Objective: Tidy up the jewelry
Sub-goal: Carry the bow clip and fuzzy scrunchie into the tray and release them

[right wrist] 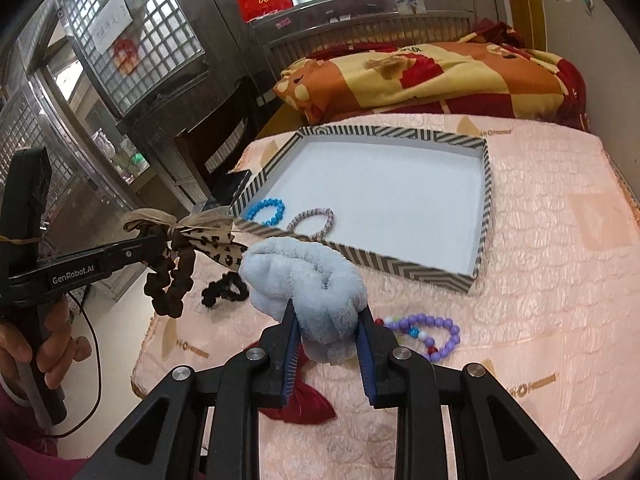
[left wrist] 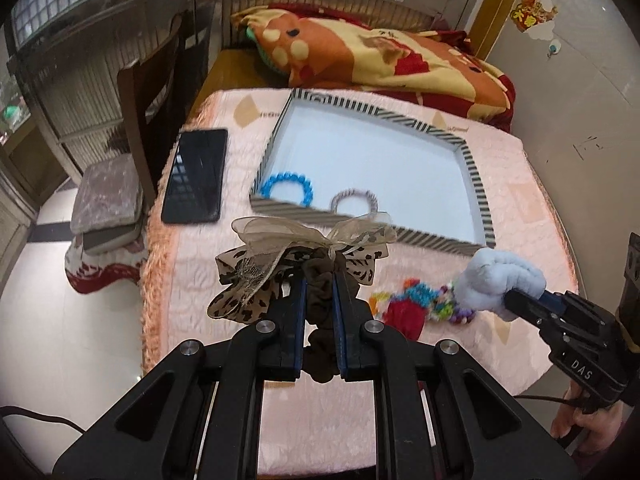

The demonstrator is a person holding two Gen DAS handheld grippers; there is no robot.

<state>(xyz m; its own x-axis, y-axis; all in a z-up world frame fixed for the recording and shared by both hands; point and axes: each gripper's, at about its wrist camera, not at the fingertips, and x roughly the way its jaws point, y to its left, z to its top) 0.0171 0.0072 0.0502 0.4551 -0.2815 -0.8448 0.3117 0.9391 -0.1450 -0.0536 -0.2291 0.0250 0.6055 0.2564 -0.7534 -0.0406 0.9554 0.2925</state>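
Scrunchies are clamped in both grippers, each held above a table covered with a pink plush cloth (right wrist: 540,264). A brown scrunchie (left wrist: 320,308) tied with a leopard-print and sheer bow is pinched between the nearly closed jaws of the left gripper (left wrist: 320,280); in the right wrist view its loop is seen hanging below the fingers, clear of the cloth. A fluffy pale-blue scrunchie (right wrist: 308,280) is squeezed between the blue-padded jaws of the right gripper (right wrist: 326,316), which are set a little wider apart around the thick fabric.

A shallow tray (left wrist: 478,196) with a black-and-white striped rim and a white floor lies farther back on the table, beyond both grippers. Two items are seen inside it, near its front-left corner — a blue bead bracelet (left wrist: 286,188) and, just beside it, a grey-and-white twisted hair tie (left wrist: 354,202).

Several pieces are left on the cloth in front of the tray: a black scrunchie (right wrist: 224,290), a purple bead bracelet (right wrist: 434,334) with a few coloured beads, and a dark red fabric piece (right wrist: 304,400), partly hidden under the right gripper. A colourful knitted item (left wrist: 424,296) is visible in the left wrist view, blurred.

A dark phone (left wrist: 196,176) lies on the cloth to the left of the tray. A patterned blanket (left wrist: 380,60) is bunched behind the table.
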